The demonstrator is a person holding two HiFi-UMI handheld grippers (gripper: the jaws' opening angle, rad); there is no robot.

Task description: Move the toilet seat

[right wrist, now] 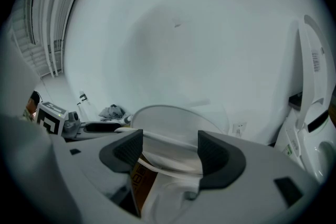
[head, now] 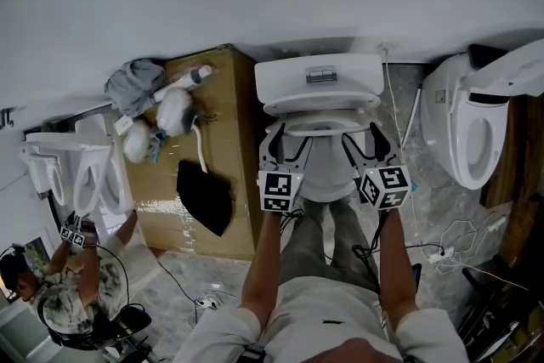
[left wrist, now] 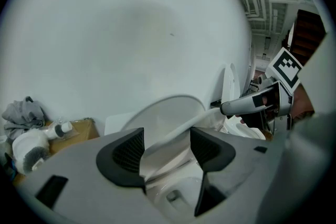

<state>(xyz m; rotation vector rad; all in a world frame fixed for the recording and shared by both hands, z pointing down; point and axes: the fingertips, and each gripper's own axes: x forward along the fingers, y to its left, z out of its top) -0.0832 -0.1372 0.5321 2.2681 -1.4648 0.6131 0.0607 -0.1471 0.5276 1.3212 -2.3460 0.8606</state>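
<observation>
Holds the left gripper [head: 287, 147] released at 8 o'clock of the toilet seat [head: 321, 125], jaws spread, rim running between the pads unclamped. Holds the right gripper [head: 365, 147] likewise at 4 o'clock, spread wide, rim crossing its gap. Shows the seat seemingly tilted partway off the bowl [head: 327, 181], with lid [left wrist: 157, 113] and tank [head: 319, 79] beyond at 12 o'clock. Looks begun, not finished: seat neither flat nor fully raised.

Place: workshop (not a home) | Signs: toilets [head: 319, 85] in a row, cardboard box [head: 223, 140], cables [head: 463, 244]
</observation>
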